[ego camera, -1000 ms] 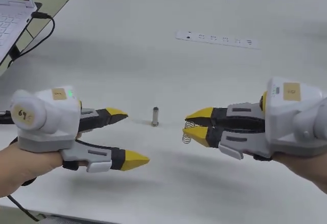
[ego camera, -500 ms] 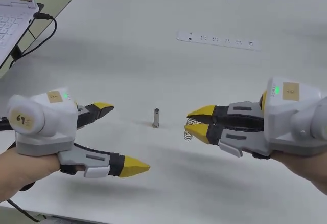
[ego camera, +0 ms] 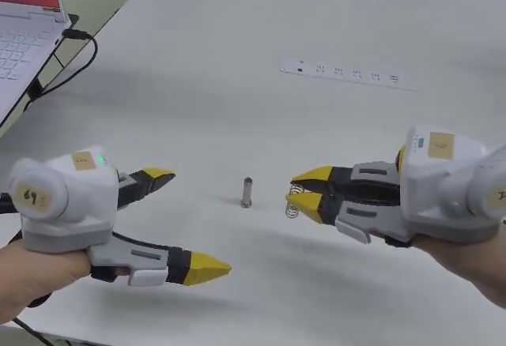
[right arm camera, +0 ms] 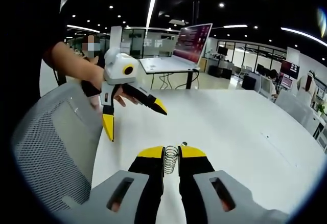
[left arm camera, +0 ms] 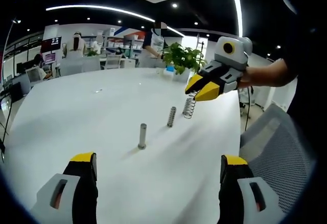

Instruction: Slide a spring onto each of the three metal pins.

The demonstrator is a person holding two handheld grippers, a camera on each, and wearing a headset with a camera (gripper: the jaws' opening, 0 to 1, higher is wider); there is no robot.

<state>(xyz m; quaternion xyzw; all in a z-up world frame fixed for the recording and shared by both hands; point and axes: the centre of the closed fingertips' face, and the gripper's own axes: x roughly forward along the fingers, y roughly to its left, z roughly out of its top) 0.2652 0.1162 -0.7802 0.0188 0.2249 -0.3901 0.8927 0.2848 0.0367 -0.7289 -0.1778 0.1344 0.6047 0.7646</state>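
Observation:
One bare metal pin (ego camera: 247, 191) stands upright on the white table (ego camera: 198, 101), between the two grippers. My right gripper (ego camera: 304, 188) is shut on a small coil spring (ego camera: 292, 204), just right of the pin and apart from it. The right gripper view has the spring (right arm camera: 170, 159) pinched between the yellow fingertips. My left gripper (ego camera: 190, 221) hangs open and empty to the left of the pin. In the left gripper view the pin (left arm camera: 142, 135) is ahead, with a ribbed, spring-like piece (left arm camera: 171, 116) standing beyond it and the held spring (left arm camera: 189, 106) under the right gripper (left arm camera: 202, 87).
A white power strip (ego camera: 345, 72) lies farther back on the table. A laptop (ego camera: 24, 14) with a black cable (ego camera: 79, 54) sits at the far left edge. A grey mesh chair (right arm camera: 46, 147) stands by the table's near side.
My left gripper's jaws have spread wider, and it has drifted slightly left. The right gripper with the spring has barely moved. The head camera has shifted.

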